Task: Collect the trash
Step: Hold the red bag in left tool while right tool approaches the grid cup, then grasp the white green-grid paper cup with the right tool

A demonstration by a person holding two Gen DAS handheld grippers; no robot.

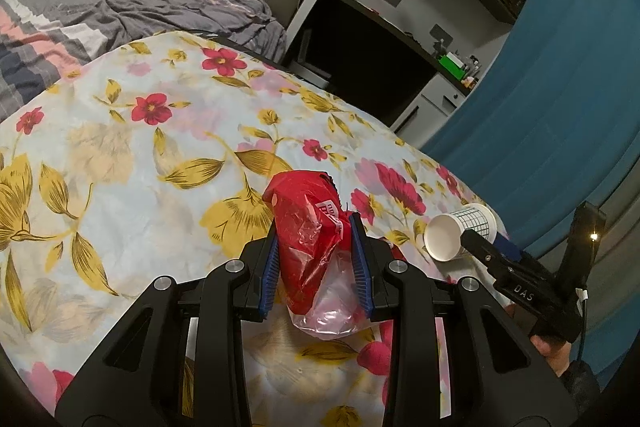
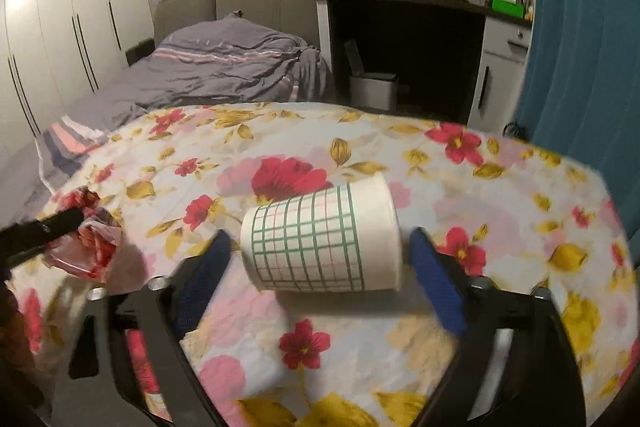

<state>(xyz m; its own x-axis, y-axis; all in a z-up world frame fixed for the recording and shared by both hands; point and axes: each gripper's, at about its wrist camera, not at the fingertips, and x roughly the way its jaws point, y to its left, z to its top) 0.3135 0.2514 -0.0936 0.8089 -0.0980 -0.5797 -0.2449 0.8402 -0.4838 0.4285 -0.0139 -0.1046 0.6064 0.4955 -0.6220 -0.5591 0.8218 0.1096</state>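
Note:
A crumpled red and clear plastic bag (image 1: 304,203) lies on the floral cloth (image 1: 120,155), and my left gripper (image 1: 314,223) is shut on it, blue pads pressing both sides. In the right wrist view the same bag (image 2: 94,247) shows at the left edge. A white paper cup (image 2: 320,239) with a green grid pattern lies on its side, mouth to the left. My right gripper (image 2: 318,245) straddles it with the jaws open, a narrow gap showing between each blue pad and the cup. The left wrist view has the cup (image 1: 460,231) at the cloth's right edge.
The floral cloth covers a rounded surface that drops off at the far and right sides. Beyond it are a bed with a grey duvet (image 2: 224,67), a dark desk recess with a white bin (image 2: 372,91), a blue curtain (image 2: 568,27) on the right and wardrobe doors (image 2: 60,27) on the left.

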